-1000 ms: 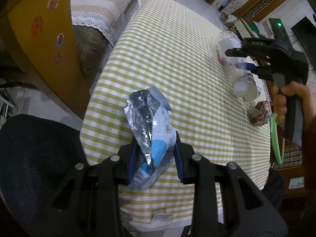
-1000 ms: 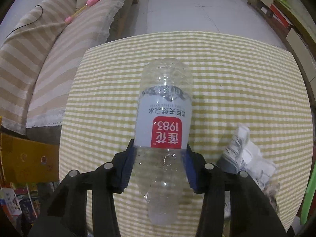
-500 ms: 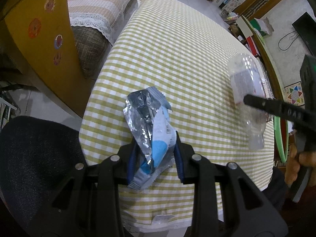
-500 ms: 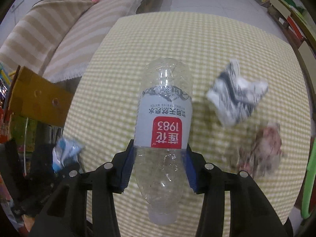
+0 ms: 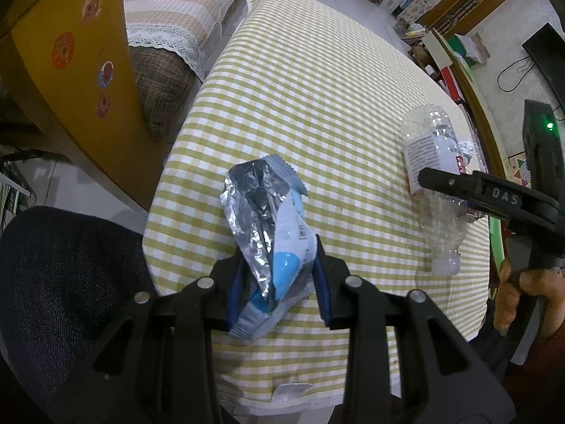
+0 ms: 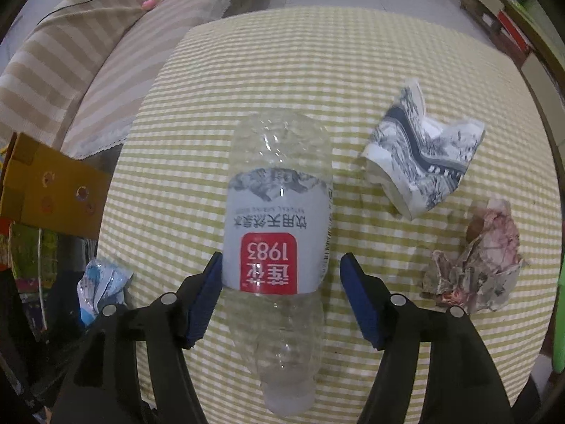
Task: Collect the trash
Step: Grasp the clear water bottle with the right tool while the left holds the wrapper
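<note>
A yellow-checked tablecloth [image 6: 317,70] covers the table, with a striped sofa [image 6: 70,63] beside it (floor tiles beyond). The left gripper [image 5: 279,282] pinches a silver-blue wrapper [image 5: 268,226] at the table's edge. The right gripper [image 6: 279,296] is opening around a clear bottle [image 6: 279,219], near crumpled paper [image 6: 420,162].

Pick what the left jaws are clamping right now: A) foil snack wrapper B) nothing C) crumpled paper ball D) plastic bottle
A: in the left wrist view the left gripper is pinched shut on the foil snack wrapper, while the plastic bottle sits between the right jaws.
</note>
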`<control>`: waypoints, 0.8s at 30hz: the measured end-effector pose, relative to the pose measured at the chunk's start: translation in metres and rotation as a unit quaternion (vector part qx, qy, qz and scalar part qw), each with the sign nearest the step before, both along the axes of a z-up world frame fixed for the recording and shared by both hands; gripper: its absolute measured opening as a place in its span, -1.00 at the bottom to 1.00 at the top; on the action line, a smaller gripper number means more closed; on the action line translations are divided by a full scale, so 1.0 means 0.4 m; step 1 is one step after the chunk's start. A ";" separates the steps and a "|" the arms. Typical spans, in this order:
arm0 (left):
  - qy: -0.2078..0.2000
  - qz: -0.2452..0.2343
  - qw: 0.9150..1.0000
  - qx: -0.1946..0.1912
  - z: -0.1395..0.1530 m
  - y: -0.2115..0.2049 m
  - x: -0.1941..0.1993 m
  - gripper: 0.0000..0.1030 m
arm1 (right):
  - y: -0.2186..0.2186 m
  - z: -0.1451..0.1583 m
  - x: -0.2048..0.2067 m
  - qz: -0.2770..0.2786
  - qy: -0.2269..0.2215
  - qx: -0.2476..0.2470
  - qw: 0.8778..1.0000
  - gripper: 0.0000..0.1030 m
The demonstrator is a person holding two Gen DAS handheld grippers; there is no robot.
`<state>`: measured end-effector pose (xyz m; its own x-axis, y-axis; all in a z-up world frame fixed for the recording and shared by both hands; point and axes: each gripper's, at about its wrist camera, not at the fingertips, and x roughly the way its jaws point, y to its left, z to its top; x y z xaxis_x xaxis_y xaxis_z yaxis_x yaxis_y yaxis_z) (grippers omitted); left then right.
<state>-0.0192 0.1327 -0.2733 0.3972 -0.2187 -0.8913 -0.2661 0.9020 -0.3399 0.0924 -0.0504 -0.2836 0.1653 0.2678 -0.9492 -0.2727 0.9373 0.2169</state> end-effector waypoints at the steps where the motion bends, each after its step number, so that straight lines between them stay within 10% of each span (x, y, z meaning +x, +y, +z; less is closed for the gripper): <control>1: 0.000 0.000 1.000 0.000 0.000 0.000 0.000 -0.38 | 0.000 -0.001 -0.001 -0.002 -0.001 0.003 1.000 0.19; 24: -0.015 -0.013 0.999 0.042 0.038 -0.031 -0.001 -0.41 | -0.149 0.168 -0.198 -0.035 -0.098 0.043 0.994 0.04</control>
